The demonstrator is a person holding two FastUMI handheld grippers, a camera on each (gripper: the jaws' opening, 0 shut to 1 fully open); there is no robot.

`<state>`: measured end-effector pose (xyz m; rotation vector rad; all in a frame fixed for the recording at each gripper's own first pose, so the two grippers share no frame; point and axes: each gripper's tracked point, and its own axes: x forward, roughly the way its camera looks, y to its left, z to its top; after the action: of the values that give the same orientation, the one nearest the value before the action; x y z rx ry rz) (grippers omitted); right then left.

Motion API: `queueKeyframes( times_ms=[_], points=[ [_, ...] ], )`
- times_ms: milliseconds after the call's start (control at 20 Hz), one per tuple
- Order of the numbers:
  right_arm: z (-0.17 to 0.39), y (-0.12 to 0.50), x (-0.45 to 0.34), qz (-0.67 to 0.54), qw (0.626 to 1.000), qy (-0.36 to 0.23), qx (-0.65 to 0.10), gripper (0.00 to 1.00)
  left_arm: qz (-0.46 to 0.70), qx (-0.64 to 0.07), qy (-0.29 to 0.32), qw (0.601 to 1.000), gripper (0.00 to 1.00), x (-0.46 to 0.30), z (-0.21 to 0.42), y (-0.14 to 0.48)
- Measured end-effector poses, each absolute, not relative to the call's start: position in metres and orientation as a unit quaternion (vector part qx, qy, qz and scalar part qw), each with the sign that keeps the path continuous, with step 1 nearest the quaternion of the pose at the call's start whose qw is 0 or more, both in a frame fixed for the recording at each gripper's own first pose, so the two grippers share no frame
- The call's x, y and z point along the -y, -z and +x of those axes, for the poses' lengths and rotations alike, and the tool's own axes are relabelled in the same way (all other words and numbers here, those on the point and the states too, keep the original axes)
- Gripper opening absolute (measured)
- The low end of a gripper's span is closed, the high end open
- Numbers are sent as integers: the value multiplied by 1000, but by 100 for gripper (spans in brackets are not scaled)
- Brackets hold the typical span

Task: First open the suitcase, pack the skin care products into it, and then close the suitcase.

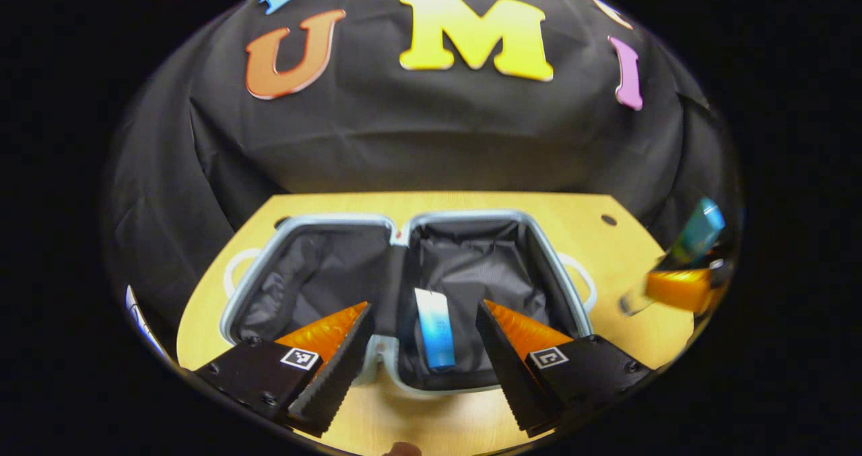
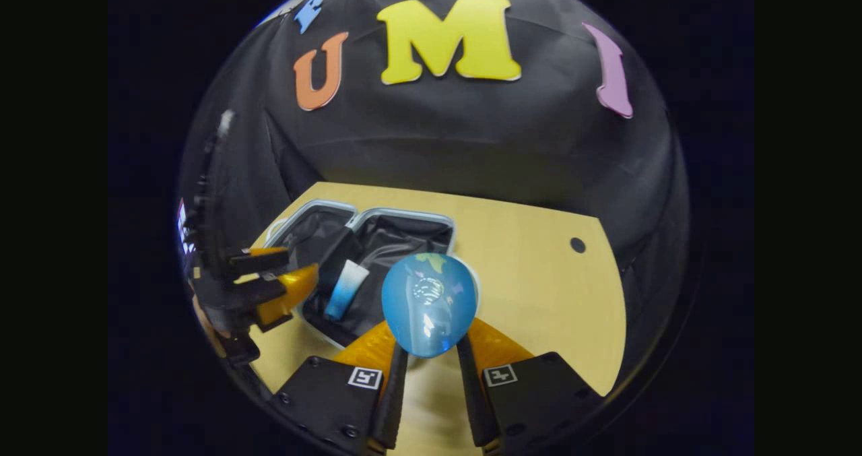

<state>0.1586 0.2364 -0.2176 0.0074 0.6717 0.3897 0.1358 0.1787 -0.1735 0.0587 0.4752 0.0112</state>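
Note:
A small light-blue suitcase point(image 1: 404, 225) lies open flat on the wooden table, both halves lined in black cloth. A white-and-blue tube point(image 1: 434, 328) lies in its right half, also the tube point(image 2: 343, 289) in the right gripper view. My left gripper point(image 1: 424, 348) hovers open above the case's near rim, holding nothing. My right gripper point(image 2: 431, 368) is shut on a blue bottle point(image 2: 429, 304), cap end toward the camera, above the table to the right of the case. In the left gripper view that bottle point(image 1: 697, 237) and right gripper point(image 1: 680, 287) hang at the far right.
The wooden table point(image 2: 539, 274) has bare room to the right of the suitcase point(image 2: 377, 223), with a small dark hole point(image 2: 577, 244) near its far right corner. White handles point(image 1: 579, 274) stick out at the case's sides. Black cloth wall stands behind.

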Motion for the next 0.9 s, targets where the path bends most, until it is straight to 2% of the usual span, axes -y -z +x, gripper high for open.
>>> queueKeyframes(
  times_ms=[150, 300, 400, 650, 900],
  points=[
    [166, 245, -274, 2, 913, -200, -356, 37, 27, -151, -19, 988, 97, -203, 107, 99],
    [169, 270, -305, 23, 897, -208, -390, 38, 16, -98, -32, 994, 97, -227, 85, 65],
    [170, 290, -315, 22, 886, -199, -417, 36, 11, -89, -43, 995, 96, -244, 78, 59],
    [172, 319, -332, 12, 871, -184, -455, 38, -20, -70, -88, 993, 97, -302, 58, 39],
    [194, 320, -347, 35, 875, -159, -456, 38, -36, -68, -120, 990, 96, -348, 44, 34]
  ],
)
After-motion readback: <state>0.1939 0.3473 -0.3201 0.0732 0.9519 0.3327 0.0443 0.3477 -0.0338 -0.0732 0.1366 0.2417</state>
